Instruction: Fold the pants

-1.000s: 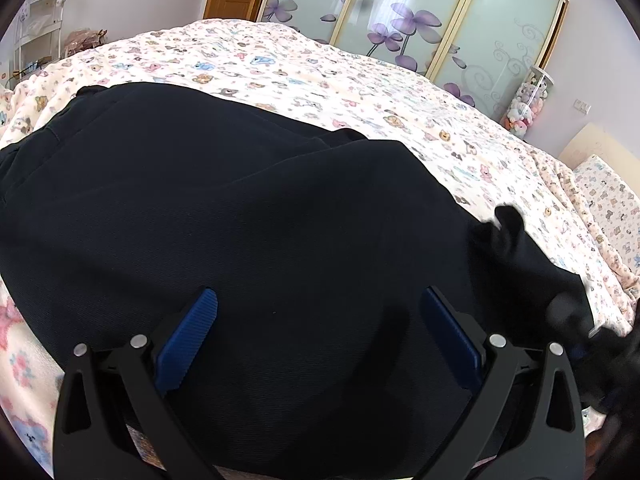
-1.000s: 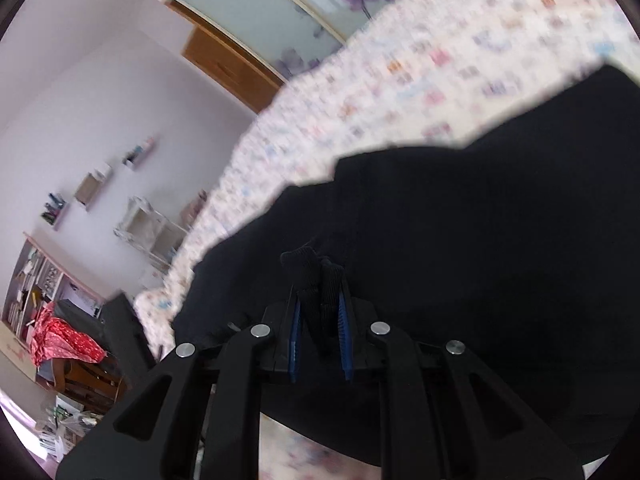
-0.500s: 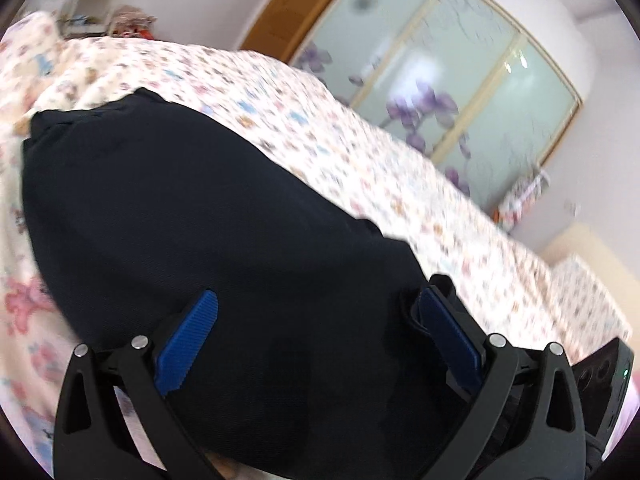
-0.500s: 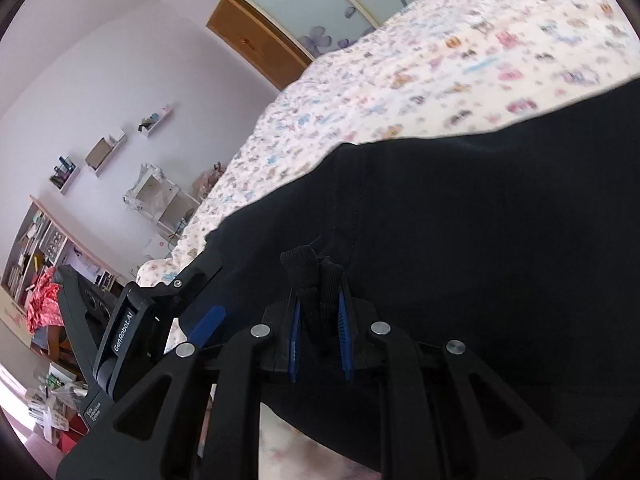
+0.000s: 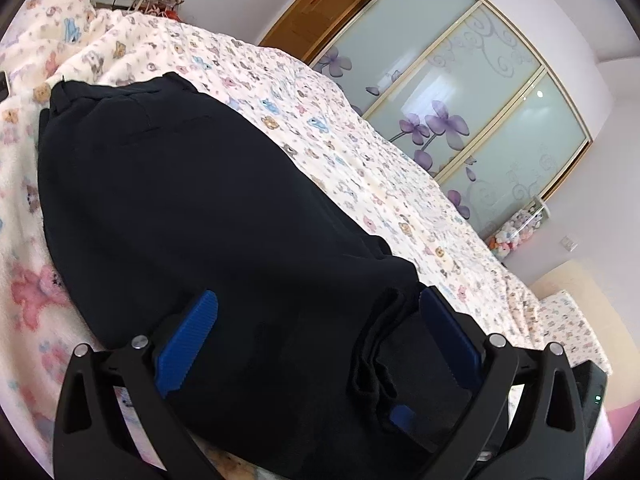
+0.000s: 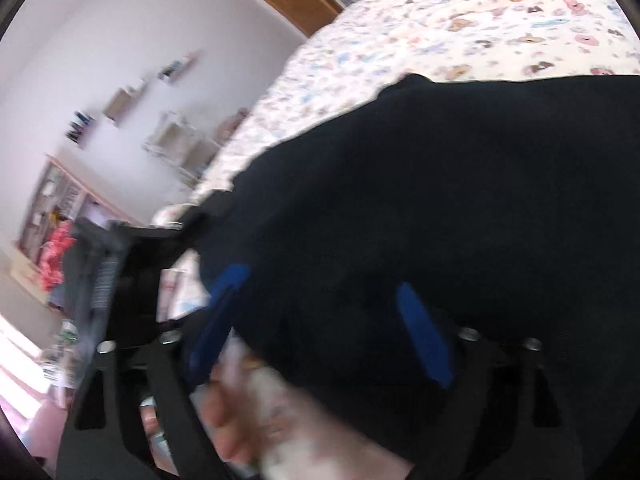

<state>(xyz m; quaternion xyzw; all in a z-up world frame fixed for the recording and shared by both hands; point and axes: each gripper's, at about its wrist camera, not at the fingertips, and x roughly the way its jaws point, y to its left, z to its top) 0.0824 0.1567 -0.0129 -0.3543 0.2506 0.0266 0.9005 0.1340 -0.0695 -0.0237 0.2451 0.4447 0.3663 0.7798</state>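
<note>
Left wrist view: your left tongs [image 5: 318, 334] stand spread wide above the near end of the dark pants [image 5: 192, 200], with one blue pad [image 5: 186, 344] at the left and the other at the right, and no cloth pinched between them. The pants lie on the bed [image 5: 360, 152], stretching from the tongs up and away to the left across the cream bedspread printed with small bears. The far end of the pants, with seams and a stitched edge showing, rests near the upper left corner of the bedspread. Just inside the right pad you see a bunched, folded edge of the cloth [image 5: 380, 344], lying close against that pad. Behind the bed stands a wardrobe with frosted sliding doors [image 5: 460, 92] bearing purple flowers, and a wooden door beside it.

Right wrist view, blurred by motion: your right tongs [image 6: 324, 320] are also spread apart, their blue pads [image 6: 424, 336] well separated. The dark pants fill the space between and beyond them; from this blurred view you cannot tell whether the pads touch the cloth. At the left edge, the black frame of the other tool [image 6: 132, 280] shows just beside the near corner of the pants. The patterned bedspread continues above the pants, and wall shelves [image 6: 124, 100] hang on the far wall.
</note>
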